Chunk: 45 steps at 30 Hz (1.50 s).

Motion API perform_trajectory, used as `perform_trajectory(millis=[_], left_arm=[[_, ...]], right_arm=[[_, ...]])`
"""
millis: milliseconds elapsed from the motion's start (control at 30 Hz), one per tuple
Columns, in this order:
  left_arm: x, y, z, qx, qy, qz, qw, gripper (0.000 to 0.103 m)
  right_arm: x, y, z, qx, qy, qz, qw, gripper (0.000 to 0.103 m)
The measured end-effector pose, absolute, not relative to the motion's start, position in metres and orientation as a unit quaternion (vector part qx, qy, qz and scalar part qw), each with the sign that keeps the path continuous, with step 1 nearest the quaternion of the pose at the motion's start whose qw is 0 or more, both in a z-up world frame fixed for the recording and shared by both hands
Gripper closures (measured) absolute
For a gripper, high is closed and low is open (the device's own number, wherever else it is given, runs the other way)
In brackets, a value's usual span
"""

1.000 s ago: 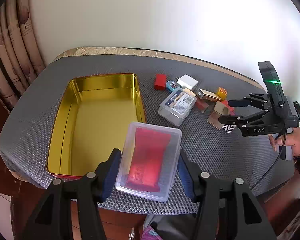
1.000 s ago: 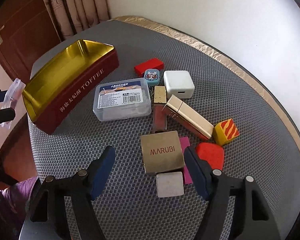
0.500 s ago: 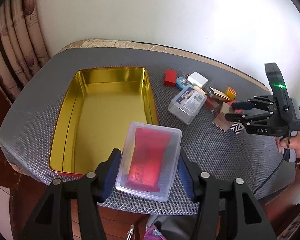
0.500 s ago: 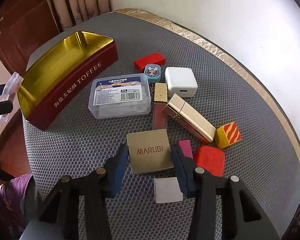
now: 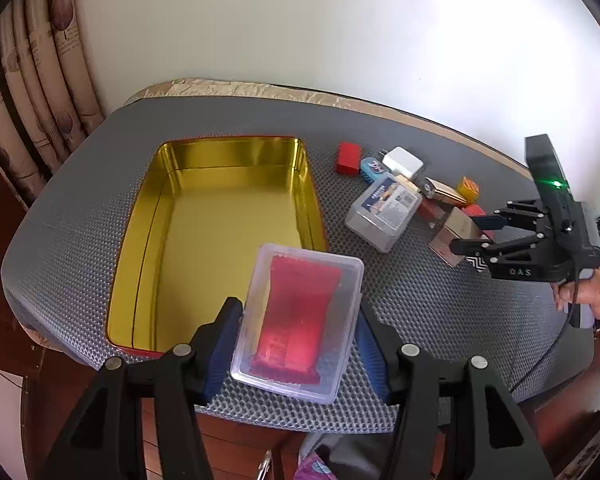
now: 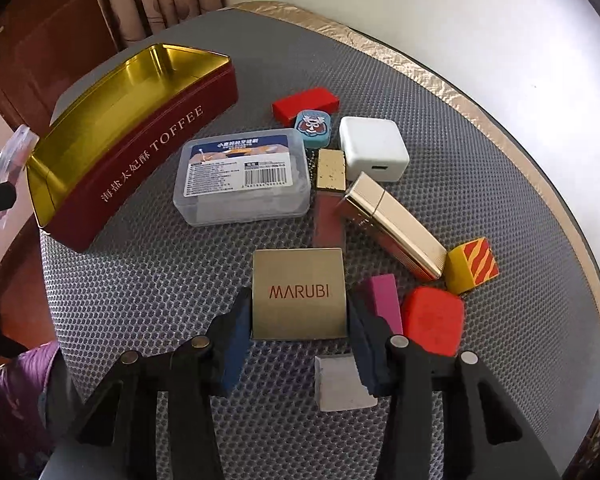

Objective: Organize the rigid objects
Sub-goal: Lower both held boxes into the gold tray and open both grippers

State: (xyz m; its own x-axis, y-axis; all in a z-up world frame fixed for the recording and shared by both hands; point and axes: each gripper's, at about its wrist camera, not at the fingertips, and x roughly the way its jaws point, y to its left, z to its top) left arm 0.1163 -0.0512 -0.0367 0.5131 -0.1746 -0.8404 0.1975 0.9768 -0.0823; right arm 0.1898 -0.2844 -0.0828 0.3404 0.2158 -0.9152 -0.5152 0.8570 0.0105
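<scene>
Between R gripper [image 6: 298, 336] pads: MARUBI box [image 6: 299, 294]

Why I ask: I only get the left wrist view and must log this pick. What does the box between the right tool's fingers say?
Observer: The gold box gripped in the right tool reads MARUBI in red letters.
Operator: Anything crowding that tool?
Observer: A pink block lies just beyond one finger.
Operator: And the tin's outside?
Observer: The tin has a dark red wall printed TOFFEE.
</scene>
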Motion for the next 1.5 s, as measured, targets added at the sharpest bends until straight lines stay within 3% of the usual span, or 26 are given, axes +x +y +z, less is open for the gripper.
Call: perform_trajectory(millis=[400,800,1300,1500], left_arm=[[0.194,-0.025,-0.035,0.052,0.475,-0.083,0.875,0.046],[0.285,-0.027,-0.079,0.112,0.492,-0.057,0.861,0.045],[0.3,-0.035,-0.095,0.18,0.47,-0.041,0.863,0.042],[0.287,-0.017,-0.064,0.127,0.445,-0.038,0.886,0.041]], right_arm=[[0.153,-0.304,-0.054,-0.024,0.468,0.218,0.856,0.06],[0.131,-0.31,-0.048,0.034,0.452,0.221,0.864,0.06],[0.122,-0.302,-0.048,0.057,0.452,0.233,0.859,0.06],[0.125,-0.291,-0.037,0.061,0.442,0.245,0.861,0.06]])
